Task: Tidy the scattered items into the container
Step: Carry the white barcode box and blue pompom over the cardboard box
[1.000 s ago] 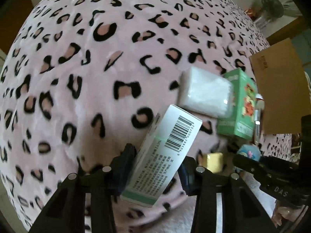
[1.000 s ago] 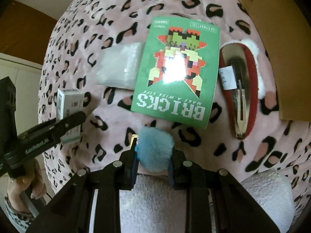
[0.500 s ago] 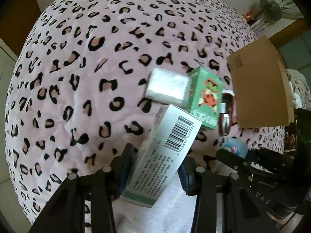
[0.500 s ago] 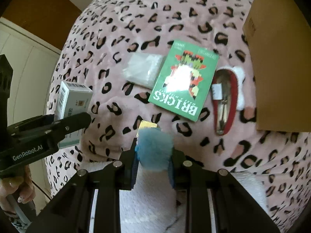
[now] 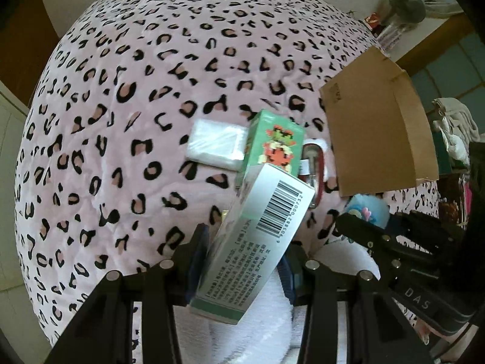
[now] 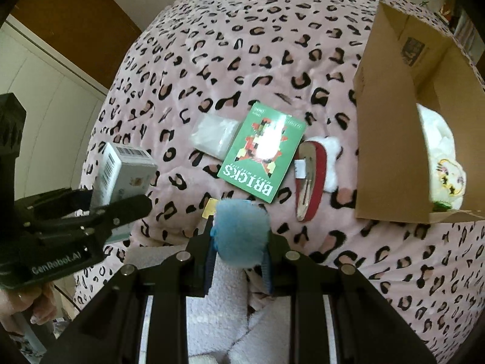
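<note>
- Inside the cardboard box (image 6: 391, 139) – one white plush toy (image 6: 442, 166).
- Left gripper (image 5: 245, 261) jaws clamp a carton (image 5: 257, 236); right gripper (image 6: 239, 242) jaws clamp a blue pompom (image 6: 239, 230) – both short of the box.
- Beside the box on the bed (image 6: 242, 45): hair clip (image 6: 312, 179), bricks packet (image 6: 263, 157), clear bag (image 6: 215, 133).

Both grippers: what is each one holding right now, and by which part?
Left gripper is shut on the barcode carton, clamped across its long side faces near the lower end. Right gripper is shut on the blue fluffy pompom, squeezed across its middle.
</note>
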`<state>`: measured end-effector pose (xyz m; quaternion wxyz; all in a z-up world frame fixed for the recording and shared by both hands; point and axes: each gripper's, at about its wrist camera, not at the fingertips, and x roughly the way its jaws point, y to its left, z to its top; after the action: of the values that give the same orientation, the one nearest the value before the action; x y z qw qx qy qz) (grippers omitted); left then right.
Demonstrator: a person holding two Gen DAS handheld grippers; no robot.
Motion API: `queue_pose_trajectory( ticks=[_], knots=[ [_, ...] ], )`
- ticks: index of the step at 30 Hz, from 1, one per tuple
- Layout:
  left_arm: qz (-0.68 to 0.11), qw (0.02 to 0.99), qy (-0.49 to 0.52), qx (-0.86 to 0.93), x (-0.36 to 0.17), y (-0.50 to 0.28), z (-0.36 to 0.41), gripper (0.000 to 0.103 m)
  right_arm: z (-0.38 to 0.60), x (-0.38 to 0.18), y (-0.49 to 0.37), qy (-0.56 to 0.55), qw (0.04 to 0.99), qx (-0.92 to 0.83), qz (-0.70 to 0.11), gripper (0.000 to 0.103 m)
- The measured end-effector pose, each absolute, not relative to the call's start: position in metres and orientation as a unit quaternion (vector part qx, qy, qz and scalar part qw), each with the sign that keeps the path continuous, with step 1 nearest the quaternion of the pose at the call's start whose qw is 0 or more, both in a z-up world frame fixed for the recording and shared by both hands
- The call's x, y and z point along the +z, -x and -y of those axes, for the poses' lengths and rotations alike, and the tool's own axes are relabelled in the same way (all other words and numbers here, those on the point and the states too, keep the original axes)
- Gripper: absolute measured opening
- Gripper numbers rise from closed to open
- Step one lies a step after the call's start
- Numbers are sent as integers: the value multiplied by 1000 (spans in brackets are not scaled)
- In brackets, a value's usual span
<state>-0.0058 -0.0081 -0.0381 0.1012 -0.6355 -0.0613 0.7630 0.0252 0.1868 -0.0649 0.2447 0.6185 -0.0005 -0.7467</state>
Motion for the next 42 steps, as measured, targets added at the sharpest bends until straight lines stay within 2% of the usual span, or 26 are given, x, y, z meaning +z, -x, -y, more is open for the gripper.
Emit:
queue_pose_trajectory(
  ticks=[18, 42],
  knots=[
    [-9, 120, 598, 793, 5, 0, -76, 43, -251, -22, -12, -587, 240, -773, 19, 26],
    [-51, 191, 571, 796, 42, 42, -201, 43, -354, 15, 32, -565, 192, -802, 38, 26]
  ],
)
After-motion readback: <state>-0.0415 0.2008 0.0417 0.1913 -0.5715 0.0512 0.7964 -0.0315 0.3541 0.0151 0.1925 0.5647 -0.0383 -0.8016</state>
